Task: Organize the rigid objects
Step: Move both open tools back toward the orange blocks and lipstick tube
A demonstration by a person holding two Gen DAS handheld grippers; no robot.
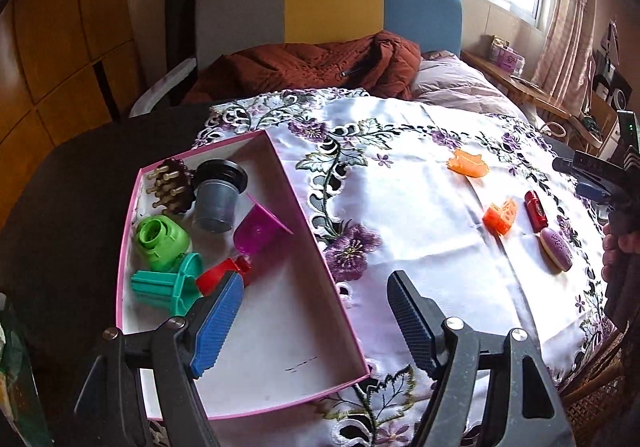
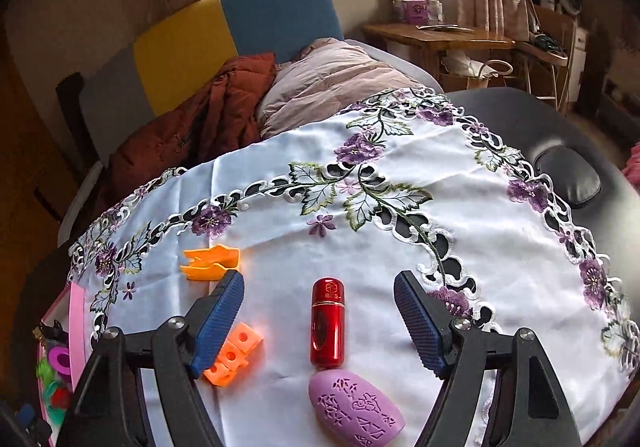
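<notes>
A pink-edged white box (image 1: 312,247) lies on the left of the embroidered cloth. It holds a brown pegged brush (image 1: 170,185), a grey cup (image 1: 216,199), a green piece (image 1: 162,243), a teal piece (image 1: 168,287), a magenta scoop (image 1: 256,231) and a red piece (image 1: 224,275). My left gripper (image 1: 316,295) is open over the box's right wall. My right gripper (image 2: 318,297) is open above a red cylinder (image 2: 328,323), with a purple oval (image 2: 356,403) nearer me. An orange block (image 2: 236,351) and an orange flat piece (image 2: 210,263) lie to the left.
The white cloth with purple flowers (image 2: 400,247) covers a black table (image 2: 520,115). A bed with a rust-red quilt (image 1: 312,63) stands behind. A wooden desk (image 2: 436,35) stands at the back right. The box also shows at the right wrist view's left edge (image 2: 76,319).
</notes>
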